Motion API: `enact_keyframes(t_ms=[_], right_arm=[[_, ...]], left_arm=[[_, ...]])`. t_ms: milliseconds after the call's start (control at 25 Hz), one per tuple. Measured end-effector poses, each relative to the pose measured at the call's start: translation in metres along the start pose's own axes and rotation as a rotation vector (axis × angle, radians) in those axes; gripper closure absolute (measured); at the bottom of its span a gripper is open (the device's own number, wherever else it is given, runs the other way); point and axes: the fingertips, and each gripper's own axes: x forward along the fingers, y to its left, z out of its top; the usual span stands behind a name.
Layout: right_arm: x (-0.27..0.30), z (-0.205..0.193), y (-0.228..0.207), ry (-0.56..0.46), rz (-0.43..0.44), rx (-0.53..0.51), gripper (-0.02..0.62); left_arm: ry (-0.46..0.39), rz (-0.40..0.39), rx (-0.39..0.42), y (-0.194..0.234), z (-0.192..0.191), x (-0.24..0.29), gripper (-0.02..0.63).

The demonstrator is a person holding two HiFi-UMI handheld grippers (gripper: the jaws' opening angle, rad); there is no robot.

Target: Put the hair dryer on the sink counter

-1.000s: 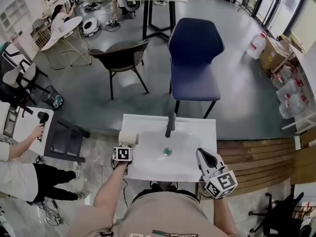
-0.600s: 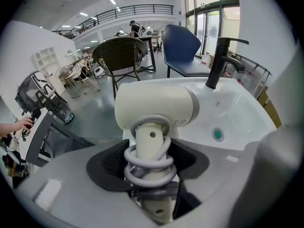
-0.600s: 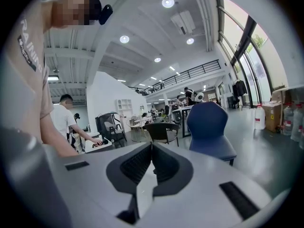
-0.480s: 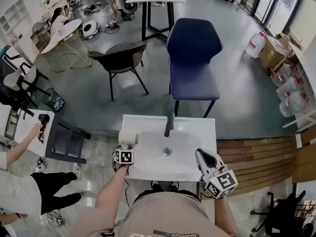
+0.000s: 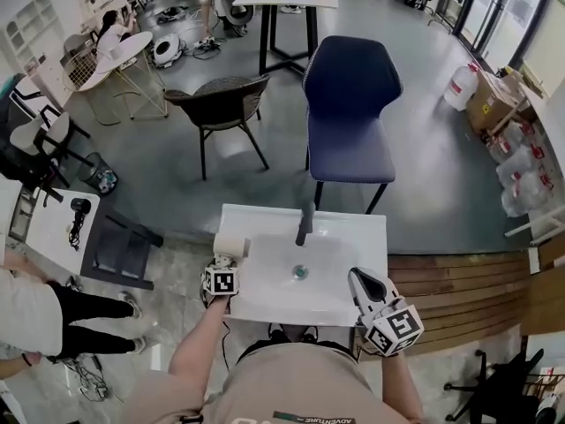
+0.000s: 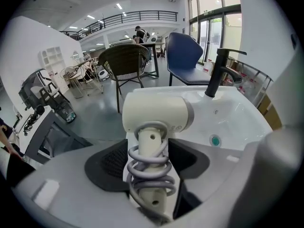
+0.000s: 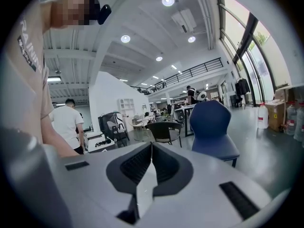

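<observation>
A cream hair dryer [image 5: 228, 244] lies with its head on the left corner of the white sink counter [image 5: 357, 230]. My left gripper [image 5: 224, 261] is shut on its handle, which has a grey cord coiled round it. In the left gripper view the dryer [image 6: 156, 113] fills the middle, its handle between my jaws [image 6: 151, 161], and the basin [image 6: 237, 110] with a black faucet [image 6: 219, 72] lies to the right. My right gripper [image 5: 365, 283] hovers at the counter's front right corner, tilted up, shut and empty [image 7: 149, 167].
The black faucet [image 5: 305, 223] stands at the back of the basin. Beyond the counter are a blue chair [image 5: 349, 104] and a dark wicker chair [image 5: 221, 104]. At left a person [image 5: 35, 312] stands beside a white table holding a black hair dryer [image 5: 78, 210].
The person at left has set the black hair dryer down on the white table and drawn the arm back. Both my grippers and the cream dryer have barely moved.
</observation>
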Motion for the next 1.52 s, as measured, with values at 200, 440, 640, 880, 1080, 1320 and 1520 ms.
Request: enact_keyframes(t_ms=[200, 440, 640, 880, 1080, 1320, 1520], right_arm=[[0.003, 0.003, 0.007, -0.006, 0.023, -0.007, 0.588], [0.002, 0.003, 0.009, -0.015, 0.031, -0.003, 0.588], [0.001, 0.001, 0.014, -0.02, 0.041, -0.004, 0.588], [-0.003, 0.005, 0.019, -0.028, 0.049, -0.013, 0.588], [-0.005, 0.006, 0.022, -0.035, 0.053, -0.024, 0.588], [-0.012, 0.017, 0.027, -0.052, 0.05, -0.068, 0.588], [-0.013, 0.041, 0.033, -0.066, 0.053, -0.123, 0.588]], left_arm=[[-0.015, -0.006, -0.023, 0.001, 0.0, -0.01, 0.356], [-0.059, 0.005, -0.048, 0.009, 0.002, -0.025, 0.356], [-0.155, 0.018, -0.107, 0.013, 0.013, -0.068, 0.356], [-0.379, -0.03, -0.143, -0.003, 0.063, -0.151, 0.356], [-0.53, -0.111, -0.14, -0.028, 0.113, -0.196, 0.475], [-0.735, -0.24, -0.026, -0.074, 0.164, -0.259, 0.598], [-0.888, -0.272, 0.09, -0.104, 0.2, -0.315, 0.598]])
